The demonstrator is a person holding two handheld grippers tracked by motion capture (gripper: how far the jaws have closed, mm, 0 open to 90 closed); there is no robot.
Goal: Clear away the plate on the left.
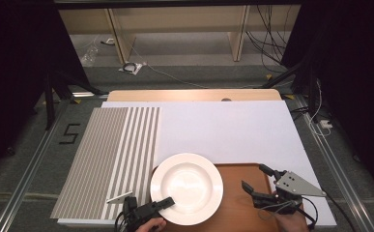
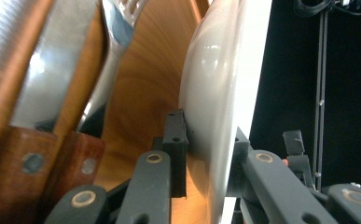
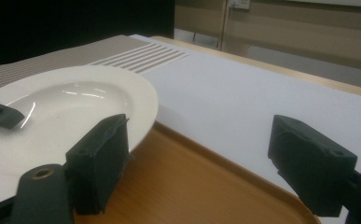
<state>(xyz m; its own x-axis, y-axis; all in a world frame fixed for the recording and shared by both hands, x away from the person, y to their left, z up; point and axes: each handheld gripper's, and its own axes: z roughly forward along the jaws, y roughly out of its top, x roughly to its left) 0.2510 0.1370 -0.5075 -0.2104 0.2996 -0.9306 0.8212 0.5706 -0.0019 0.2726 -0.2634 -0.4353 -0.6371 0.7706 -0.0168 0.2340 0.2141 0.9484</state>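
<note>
The round white plate (image 1: 186, 187), low in the middle of the frame on the brown wooden tray (image 1: 242, 208), is pinched at its rim by the left gripper (image 1: 165, 203) (the right gripper (image 1: 258, 180) is held wide open, empty), so lifting is left.

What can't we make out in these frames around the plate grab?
- Knife and fork, left gripper view: cut off by the top edge; tips unseen.
- Tray under the plate, high view: hidden by the plate.
- Right gripper hand, high view: cut by the bottom edge.
</note>
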